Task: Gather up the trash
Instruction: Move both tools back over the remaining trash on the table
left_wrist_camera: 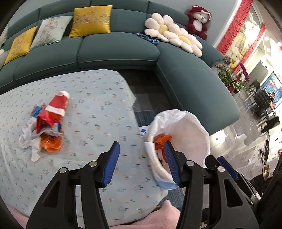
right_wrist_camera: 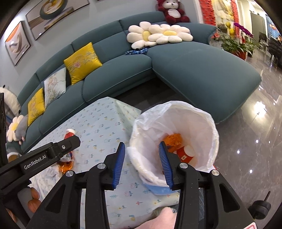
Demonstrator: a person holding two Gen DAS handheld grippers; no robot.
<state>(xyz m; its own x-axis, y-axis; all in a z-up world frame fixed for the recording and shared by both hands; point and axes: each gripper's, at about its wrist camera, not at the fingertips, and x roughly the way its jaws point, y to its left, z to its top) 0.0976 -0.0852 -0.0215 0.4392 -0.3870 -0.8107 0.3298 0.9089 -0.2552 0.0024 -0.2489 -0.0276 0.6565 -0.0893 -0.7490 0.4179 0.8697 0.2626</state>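
- Leftmost, a trash pile (left_wrist_camera: pixel 46 126) is seen on the patterned tablecloth (left_wrist_camera: pixel 98 98): red paper cup (left_wrist_camera: pixel 59 104) lying on its side, crumpled white paper (left_wrist_camera: pixel 29 141), orange wrapper (left_wrist_camera: pixel 52 144), red and blue scraps mixed in.
- Left gripper (left_wrist_camera: pixel 141 158) is held wide open above the table edge; nothing is gripped. Its blue-padded fingers (left_wrist_camera: pixel 112 165) are spread, one over the cloth, the other in front of the bin rim.
- In the right wrist view the left gripper's black body, marked GenRobot.AI, is seen at the left, partly hiding the pile.
- Right gripper (right_wrist_camera: pixel 142 163) is also wide open and empty. The near rim of the bin lies between its fingers (right_wrist_camera: pixel 119 165), no contact visible.
- Trash bin (right_wrist_camera: pixel 209 123), lined with a white plastic bag (right_wrist_camera: pixel 176 114), is seen just beside the table's right corner, on the floor side.
- Already inside the bin: an orange wrapper (right_wrist_camera: pixel 173 139) and a red cup (right_wrist_camera: pixel 186 153).
- A blue fold (right_wrist_camera: pixel 158 190) is visible under the bag's near edge.
- Background: teal sofa (right_wrist_camera: pixel 193 70) with yellow cushions (right_wrist_camera: pixel 82 62), flower pillows (right_wrist_camera: pixel 158 35) and a red plush bear (right_wrist_camera: pixel 173 12); glossy floor (right_wrist_camera: pixel 255 132) to the right.
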